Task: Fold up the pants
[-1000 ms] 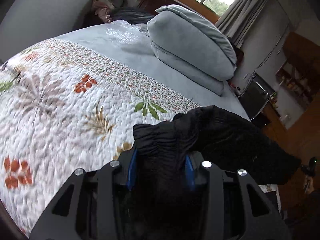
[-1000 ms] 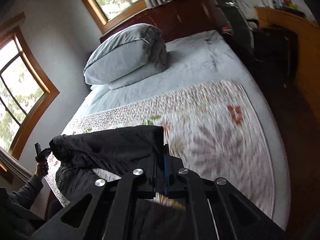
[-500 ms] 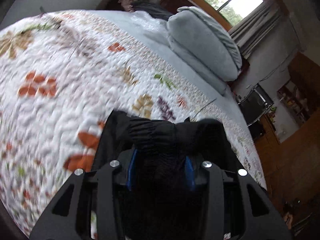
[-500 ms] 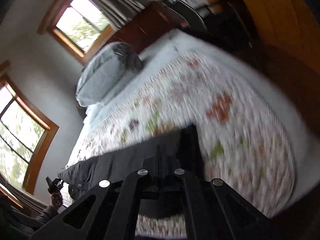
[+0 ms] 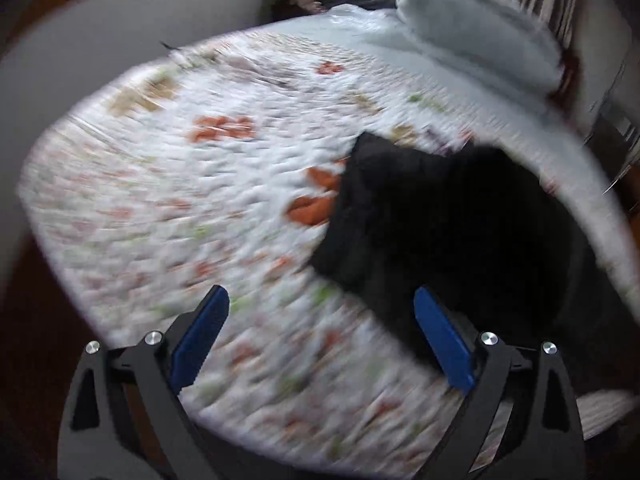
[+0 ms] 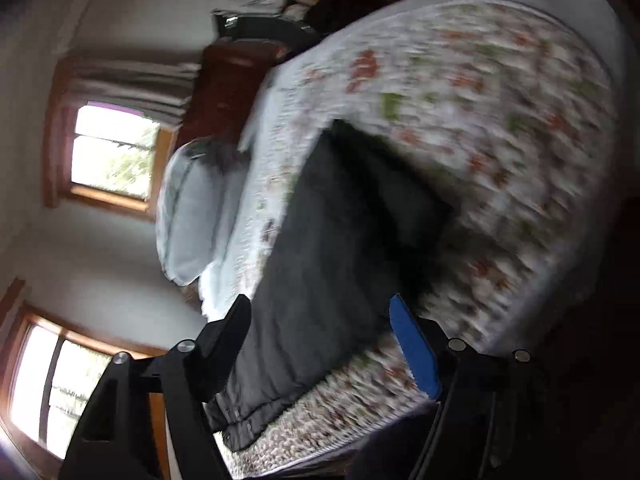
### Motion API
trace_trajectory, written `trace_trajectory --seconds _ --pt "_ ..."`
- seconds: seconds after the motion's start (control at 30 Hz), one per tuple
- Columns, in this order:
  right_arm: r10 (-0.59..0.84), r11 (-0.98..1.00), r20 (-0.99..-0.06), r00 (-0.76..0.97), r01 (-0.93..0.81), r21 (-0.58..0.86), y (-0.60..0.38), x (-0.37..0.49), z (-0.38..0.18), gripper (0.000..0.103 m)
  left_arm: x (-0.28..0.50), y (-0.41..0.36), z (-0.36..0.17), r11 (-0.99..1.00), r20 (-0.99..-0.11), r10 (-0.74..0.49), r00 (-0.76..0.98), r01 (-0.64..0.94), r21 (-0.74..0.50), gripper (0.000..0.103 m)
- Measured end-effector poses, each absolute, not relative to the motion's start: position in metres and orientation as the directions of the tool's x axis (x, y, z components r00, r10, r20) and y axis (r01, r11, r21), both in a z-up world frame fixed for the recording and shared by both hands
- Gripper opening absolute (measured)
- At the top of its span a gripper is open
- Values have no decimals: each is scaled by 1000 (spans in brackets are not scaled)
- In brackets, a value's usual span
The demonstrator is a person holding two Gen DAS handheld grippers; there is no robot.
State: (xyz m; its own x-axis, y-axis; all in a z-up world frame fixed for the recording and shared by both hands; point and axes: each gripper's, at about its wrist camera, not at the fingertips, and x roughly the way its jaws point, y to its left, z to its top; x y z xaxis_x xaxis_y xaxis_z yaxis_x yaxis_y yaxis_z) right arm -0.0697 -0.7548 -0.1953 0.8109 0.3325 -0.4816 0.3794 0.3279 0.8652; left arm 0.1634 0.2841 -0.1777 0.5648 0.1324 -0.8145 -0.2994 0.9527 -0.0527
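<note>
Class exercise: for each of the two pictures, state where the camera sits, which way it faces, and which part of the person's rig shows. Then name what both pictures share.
Left wrist view: sits on the left gripper, tilted down at the floral quilted bedspread; black pants lie right of its wide-open blue-padded fingers.
Right wrist view: sits on the right gripper, rolled sideways, facing along the pants; open fingers frame them.
Shared: pants, bedspread, grey pillow.
</note>
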Motion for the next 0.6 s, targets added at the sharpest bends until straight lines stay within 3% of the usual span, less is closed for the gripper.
trace_trajectory --seconds 0.1,0.17,0.23,0.27,0.4,0.53,0.6 --pt "326 313 -507 798 415 855 -752 -73 -207 68 137 256 -154 966 -770 111 629 -249 -64 98" --pt "327 332 -498 803 396 856 -748 -72 -209 54 132 236 -143 970 -744 40 667 -204 -131 100" --pt "314 366 -489 814 371 853 -746 -64 -204 29 139 205 -137 978 -727 -59 684 -107 -179 100" --pt "316 374 -485 815 363 854 -745 -59 -204 26 144 195 -137 978 -726 -91 682 -77 -195 100" --pt "315 410 -486 815 345 844 -739 -44 -196 26 169 173 -142 948 -710 -213 671 -34 -317 100" --pt "318 407 -445 837 304 861 -739 -38 -188 26 179 183 -156 855 -688 -312 656 -122 -504 100" --pt "336 376 -448 829 318 870 -743 -31 -197 27 187 185 -165 865 -715 -271 644 -164 -475 100"
